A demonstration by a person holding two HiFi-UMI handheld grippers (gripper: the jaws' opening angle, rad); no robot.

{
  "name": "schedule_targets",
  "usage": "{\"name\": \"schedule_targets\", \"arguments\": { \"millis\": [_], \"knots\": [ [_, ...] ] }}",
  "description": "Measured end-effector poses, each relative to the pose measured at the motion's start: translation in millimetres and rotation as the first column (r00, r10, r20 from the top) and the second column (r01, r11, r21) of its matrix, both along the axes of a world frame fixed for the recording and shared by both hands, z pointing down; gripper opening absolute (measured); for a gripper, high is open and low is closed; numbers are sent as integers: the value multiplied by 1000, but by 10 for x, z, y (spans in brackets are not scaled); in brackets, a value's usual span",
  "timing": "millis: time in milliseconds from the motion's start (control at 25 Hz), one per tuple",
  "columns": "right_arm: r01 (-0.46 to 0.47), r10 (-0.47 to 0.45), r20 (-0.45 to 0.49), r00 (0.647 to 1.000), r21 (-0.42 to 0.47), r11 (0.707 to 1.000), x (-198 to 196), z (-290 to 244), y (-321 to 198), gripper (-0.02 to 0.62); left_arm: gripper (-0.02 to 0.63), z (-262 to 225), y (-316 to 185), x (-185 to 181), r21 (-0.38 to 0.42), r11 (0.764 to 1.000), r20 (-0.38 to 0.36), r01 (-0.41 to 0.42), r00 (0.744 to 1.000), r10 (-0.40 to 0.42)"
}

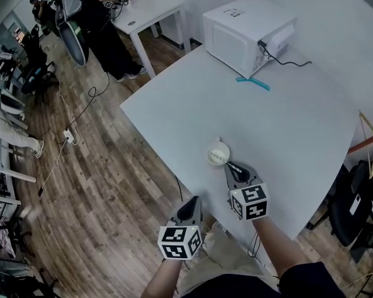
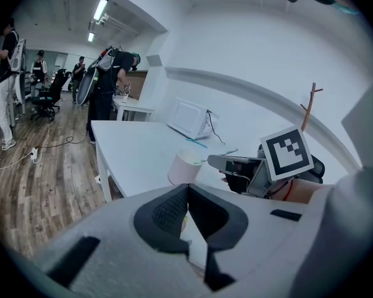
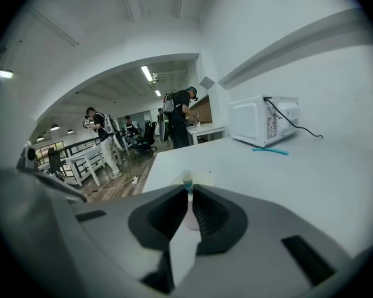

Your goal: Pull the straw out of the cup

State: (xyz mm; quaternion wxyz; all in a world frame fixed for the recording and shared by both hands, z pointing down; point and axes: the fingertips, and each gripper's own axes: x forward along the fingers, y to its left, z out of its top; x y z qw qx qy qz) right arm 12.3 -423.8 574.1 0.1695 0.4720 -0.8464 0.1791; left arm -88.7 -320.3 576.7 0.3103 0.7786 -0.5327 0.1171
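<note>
Near the front edge of the table (image 1: 298, 141) stands the cup (image 1: 218, 155), with the straw (image 3: 186, 177) upright in it. My right gripper (image 1: 229, 165) is nearer, and its jaws look pinched on the straw, so I would pull straight up. My left gripper (image 2: 187, 191) hangs closed and empty off that edge.

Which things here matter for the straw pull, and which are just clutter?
Job:
- cup
- straw
- right tongs, jaws on the straw

Lying about:
- microwave
- its cable
- teal stick on the table
</note>
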Motion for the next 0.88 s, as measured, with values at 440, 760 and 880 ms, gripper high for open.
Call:
{"name": "schedule_targets", "arguments": {
  "millis": [440, 760, 880],
  "knots": [
    [-35, 35, -2, 999, 61, 998, 31, -289, 212, 43, 17, -85, 231, 17, 21, 1000, -14, -22, 1000, 22],
    [-68, 68, -3, 998, 103, 992, 68, -541, 456, 43, 17, -213, 468, -30, 44, 999, -16, -23, 1000, 24],
    [-83, 83, 9, 997, 118, 990, 81, -629, 583, 43, 17, -263, 555, -55, 57, 998, -13, -23, 1000, 24]
  ]
}}
